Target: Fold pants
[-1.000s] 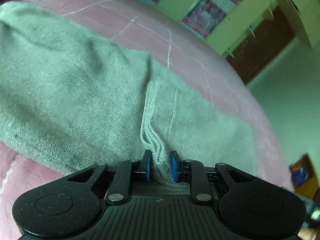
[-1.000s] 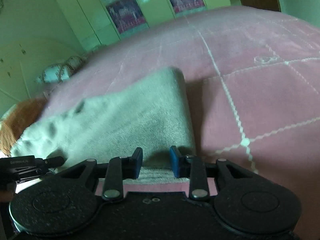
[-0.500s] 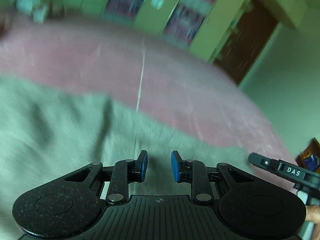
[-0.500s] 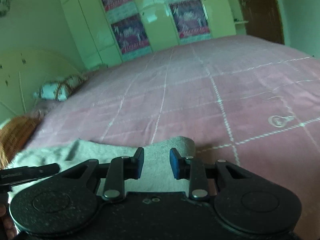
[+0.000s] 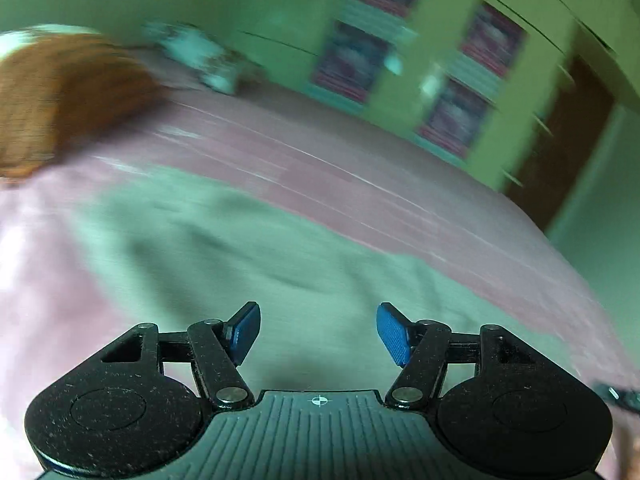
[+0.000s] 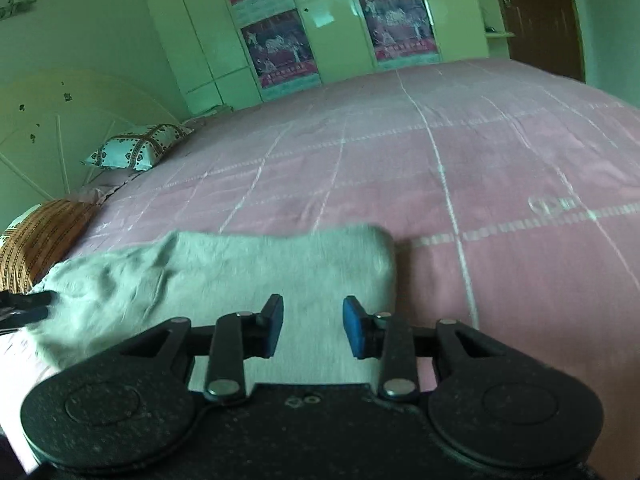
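Pants (image 6: 248,276), grey and soft, lie folded on the pink bed (image 6: 460,152), just ahead of both tools. Nearest, the right hand-held gripper (image 6: 313,326) hangs over the cloth with its blue pads spread apart and nothing between them. The left hand-held gripper (image 5: 318,330) is likewise released, its pads wide apart above the grey fabric; that view is smeared by motion, so the cloth's creases there are hard to read. Past the pants' rounded right edge the checked bedspread runs on. Off to the left sit an orange striped pillow (image 6: 38,236) and a patterned pillow (image 6: 136,148) near the headboard. Farthest back stands a pale wardrobe (image 6: 336,20) with pictures on its doors.
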A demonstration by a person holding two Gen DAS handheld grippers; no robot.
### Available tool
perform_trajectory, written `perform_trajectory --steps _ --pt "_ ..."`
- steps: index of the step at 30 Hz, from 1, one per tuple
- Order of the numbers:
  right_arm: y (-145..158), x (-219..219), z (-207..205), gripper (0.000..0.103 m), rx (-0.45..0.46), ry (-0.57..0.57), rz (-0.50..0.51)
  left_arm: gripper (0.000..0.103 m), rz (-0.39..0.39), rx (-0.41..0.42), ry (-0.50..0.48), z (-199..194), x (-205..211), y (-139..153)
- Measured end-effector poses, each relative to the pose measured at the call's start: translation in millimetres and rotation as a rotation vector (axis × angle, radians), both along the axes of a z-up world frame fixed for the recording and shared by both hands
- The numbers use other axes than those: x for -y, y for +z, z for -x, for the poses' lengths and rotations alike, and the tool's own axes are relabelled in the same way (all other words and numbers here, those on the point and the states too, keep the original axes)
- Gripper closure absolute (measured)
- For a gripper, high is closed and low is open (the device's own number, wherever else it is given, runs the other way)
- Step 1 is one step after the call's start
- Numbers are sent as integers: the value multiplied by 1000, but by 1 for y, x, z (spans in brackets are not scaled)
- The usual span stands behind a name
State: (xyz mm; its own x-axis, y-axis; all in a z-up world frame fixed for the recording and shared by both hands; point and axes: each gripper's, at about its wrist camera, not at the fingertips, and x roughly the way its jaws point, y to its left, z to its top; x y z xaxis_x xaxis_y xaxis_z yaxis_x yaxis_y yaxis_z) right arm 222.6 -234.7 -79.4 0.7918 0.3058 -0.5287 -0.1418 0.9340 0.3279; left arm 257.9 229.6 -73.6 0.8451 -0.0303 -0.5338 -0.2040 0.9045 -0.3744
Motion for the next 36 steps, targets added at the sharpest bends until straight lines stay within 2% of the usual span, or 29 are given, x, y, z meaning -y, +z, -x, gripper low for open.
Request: perform_trajectory --steps 2,4,7,9,12,13,14,15,16,18,21,22,24,26,28,29,31,34,36 --pt "0 3 6 76 -8 -14 -35 39 53 -15 103 13 -39 -8" --pt "-2 1 8 76 -27 -33 -52 39 155 -30 164 15 -72 -26" --pt "-4 -4 9 76 -53 -52 -81 39 336 -59 205 -4 -108 -63" --pt "-3 -11 11 76 -59 -57 -87 39 455 -2 216 -18 -124 -87" --pt "2 -20 11 75 -64 -61 -81 40 575 76 228 -33 -138 -106" --pt "4 -25 10 75 -69 -53 -81 72 597 109 251 -33 -140 -103" --pt "6 -33 8 75 -74 -32 -82 71 599 199 251 -28 -137 -96" --pt "9 -43 6 75 -70 -6 -79 71 563 264 239 -24 -127 -87" --pt "13 -54 4 75 -59 21 -73 71 521 293 228 -23 -118 -78" --pt "20 -85 -4 73 -38 96 -56 71 530 281 239 -22 -115 -77" --pt "17 -141 -20 72 -19 217 20 70 507 160 272 -24 -126 -101" --pt "8 -162 -27 72 -28 244 89 70 536 140 267 -22 -132 -115" --pt "-22 -195 -45 72 -149 247 282 70 559 172 236 -11 -134 -121" --pt "-21 -201 -43 71 -126 247 315 70 528 158 231 -15 -131 -115" --pt "-6 -186 -37 71 -100 241 226 70 530 192 220 -13 -130 -104" --pt "0 -173 -31 69 -73 221 161 70 517 218 206 -14 -124 -94" --pt "11 -151 -23 69 -57 150 102 70 472 252 172 -16 -109 -70" --pt "18 -106 -13 69 -50 35 -3 70 406 307 78 -21 -75 -31" --pt "21 -72 -7 69 -47 -69 -83 69 344 340 -12 -30 -37 -6"
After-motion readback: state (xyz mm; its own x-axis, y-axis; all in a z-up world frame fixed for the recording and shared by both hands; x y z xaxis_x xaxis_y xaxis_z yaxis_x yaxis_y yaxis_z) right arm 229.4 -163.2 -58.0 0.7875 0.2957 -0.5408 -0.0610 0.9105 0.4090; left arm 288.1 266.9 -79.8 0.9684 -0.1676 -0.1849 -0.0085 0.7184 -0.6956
